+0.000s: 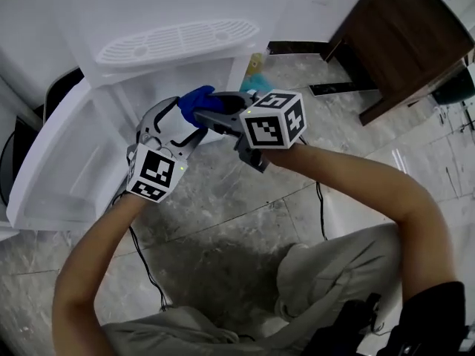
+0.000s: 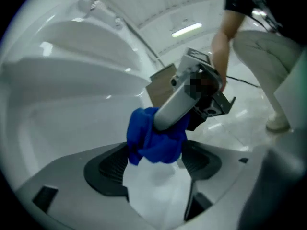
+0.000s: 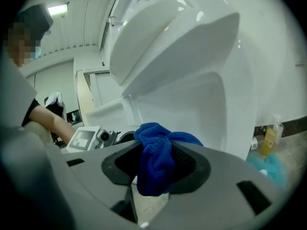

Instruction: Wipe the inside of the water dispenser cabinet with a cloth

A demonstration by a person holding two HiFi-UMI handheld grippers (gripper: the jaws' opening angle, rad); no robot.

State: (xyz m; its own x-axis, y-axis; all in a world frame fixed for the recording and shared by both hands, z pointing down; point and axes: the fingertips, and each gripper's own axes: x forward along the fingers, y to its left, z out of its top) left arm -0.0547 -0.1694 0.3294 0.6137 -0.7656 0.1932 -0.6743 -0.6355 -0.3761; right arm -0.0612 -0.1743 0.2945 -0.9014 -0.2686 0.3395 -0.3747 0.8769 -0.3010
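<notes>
- At the bottom of the head view, nearest the camera, grey trousers (image 1: 326, 288) of a crouching person are seen, with two bare forearms reaching forward from them.
- A two-jaw gripper is carried in each hand, each with a cube of black-and-white square markers.
- The right gripper (image 1: 211, 113) is pointed towards the left of the picture. In the right gripper view, its jaws (image 3: 156, 169) are closed narrowly on a bunched blue cloth (image 3: 153, 143), which is pinched between the dark pads and spills over them.
- The left gripper (image 1: 182, 121) is held just below and to the left of the right one. In the left gripper view, its jaws (image 2: 156, 162) are spread wide. The cloth (image 2: 156, 138) is seen at their tips, hanging from the right gripper's jaws; the left pads do not appear to press on it, though the wide-angle view makes this hard to judge.
- The cloth (image 1: 194, 101) is therefore held in the air between the two grippers, just in front of the white water dispenser (image 1: 148, 50) and not inside it.
- A slotted drip grille (image 1: 178, 41) is seen on the dispenser's front. Below it the cabinet (image 1: 96, 147) is open, with its white door (image 1: 44, 176) swung out to the left.
- The floor (image 1: 245, 221) is laid with grey marbled tiles, and a black cable (image 1: 145, 265) trails across it.
- A dark wooden piece of furniture (image 1: 393, 35) stands at upper right, well apart from the dispenser.
- A yellowish bottle (image 3: 271, 138) is seen low beside the dispenser in the right gripper view.
</notes>
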